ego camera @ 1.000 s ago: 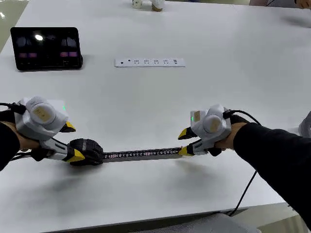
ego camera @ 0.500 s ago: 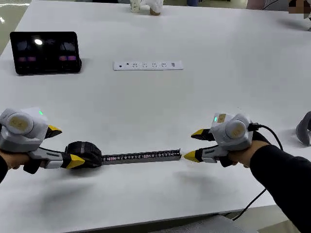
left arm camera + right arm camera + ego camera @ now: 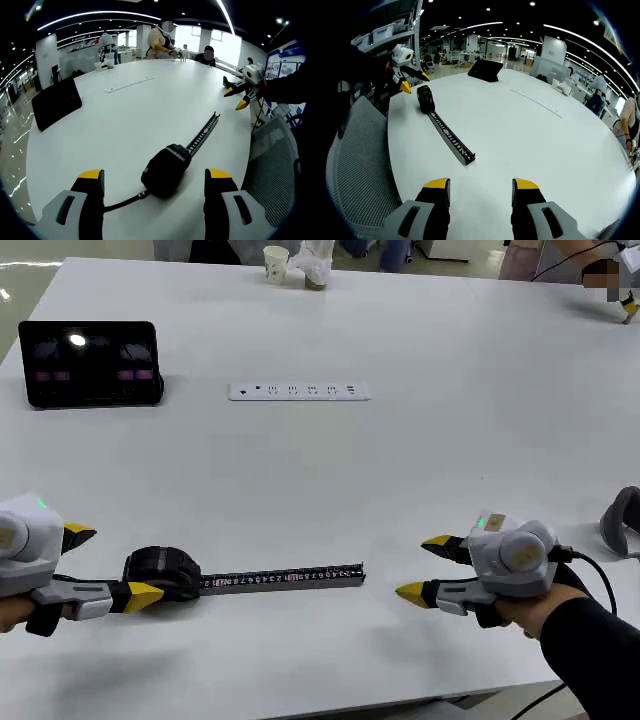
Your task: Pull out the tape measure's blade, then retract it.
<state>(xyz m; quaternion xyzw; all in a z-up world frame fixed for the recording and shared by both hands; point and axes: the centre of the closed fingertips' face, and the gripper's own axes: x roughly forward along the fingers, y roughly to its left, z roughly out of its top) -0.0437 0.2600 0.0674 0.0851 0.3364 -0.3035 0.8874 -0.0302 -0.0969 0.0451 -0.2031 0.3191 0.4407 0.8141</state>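
Tape measure (image 3: pixel 160 573) lies near the front edge of the white bench (image 3: pixel 450 420), its dark case toward the person's left and its blade (image 3: pixel 285 579) drawn out flat along the bench top toward the right, scale markings facing up. The left tool (image 3: pixel 112 563) sits at the case with its yellow-tipped jaws spread; in the left gripper view the case lies between and just ahead of the two jaws, which are apart and not pressing on it, though one tip looks to be just beside or touching the case in the head view. The right tool (image 3: pixel 425 566) hovers off the blade's free end, jaws apart and empty, with bare bench between its tips and the hook end (image 3: pixel 469 161). So the pulling-out half appears done: the blade stands extended with nothing holding it, which suggests a lock or friction keeps it out. Retracting is left, and it probably calls for steadying the case and freeing the blade so it runs back in. Farther back on the bench, well apart from the work, are a power strip (image 3: pixel 298 391) and a dark tablet (image 3: pixel 90 363).
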